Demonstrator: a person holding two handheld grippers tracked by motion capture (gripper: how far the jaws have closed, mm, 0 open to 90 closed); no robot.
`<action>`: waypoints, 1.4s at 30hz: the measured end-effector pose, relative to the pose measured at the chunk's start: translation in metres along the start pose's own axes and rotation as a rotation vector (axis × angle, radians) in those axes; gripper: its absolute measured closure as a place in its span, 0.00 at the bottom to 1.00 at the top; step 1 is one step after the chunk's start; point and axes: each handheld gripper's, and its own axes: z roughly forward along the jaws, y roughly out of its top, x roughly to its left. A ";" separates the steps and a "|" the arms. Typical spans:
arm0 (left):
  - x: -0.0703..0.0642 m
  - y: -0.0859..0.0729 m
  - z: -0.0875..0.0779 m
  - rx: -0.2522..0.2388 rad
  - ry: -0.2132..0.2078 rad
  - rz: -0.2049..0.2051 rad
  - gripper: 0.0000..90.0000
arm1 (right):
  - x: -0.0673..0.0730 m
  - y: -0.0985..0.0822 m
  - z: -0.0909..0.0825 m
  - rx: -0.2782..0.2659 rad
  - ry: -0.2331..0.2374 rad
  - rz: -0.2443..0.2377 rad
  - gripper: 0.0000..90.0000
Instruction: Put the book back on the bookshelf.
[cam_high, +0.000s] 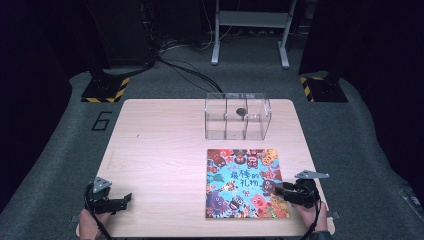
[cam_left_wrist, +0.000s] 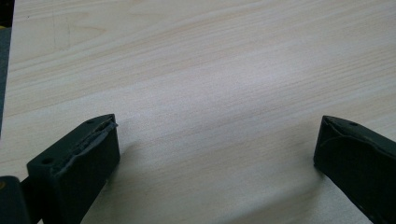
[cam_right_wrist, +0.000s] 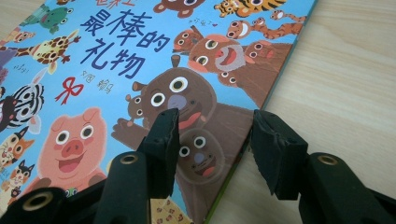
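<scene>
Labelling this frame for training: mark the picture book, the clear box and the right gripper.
picture book (cam_high: 240, 182), high view, middle of its blue cover.
clear box (cam_high: 216, 116), high view, front wall of its left compartment.
right gripper (cam_right_wrist: 212, 126), right gripper view, midway between its fingertips, over the book's right edge.

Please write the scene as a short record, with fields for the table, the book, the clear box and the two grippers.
table: light wood table, seen from above
book: picture book with cartoon animals, lying flat and closed near the front right of the table
clear box: transparent box with compartments, behind the book, a small dark thing inside
right gripper: right gripper at the book's right edge, one finger over the cover, the other beside the edge
left gripper: left gripper open over bare wood at the front left
</scene>
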 end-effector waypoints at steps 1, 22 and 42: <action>0.000 0.000 0.000 0.000 0.000 0.000 0.00 | 0.000 0.000 0.000 0.000 0.000 0.000 0.58; -0.004 0.002 0.002 0.004 0.003 -0.007 0.00 | 0.031 0.010 0.026 -0.024 0.064 -0.077 0.59; -0.092 0.056 0.039 0.075 -0.154 0.116 0.00 | 0.052 0.015 0.032 0.018 0.091 -0.139 0.60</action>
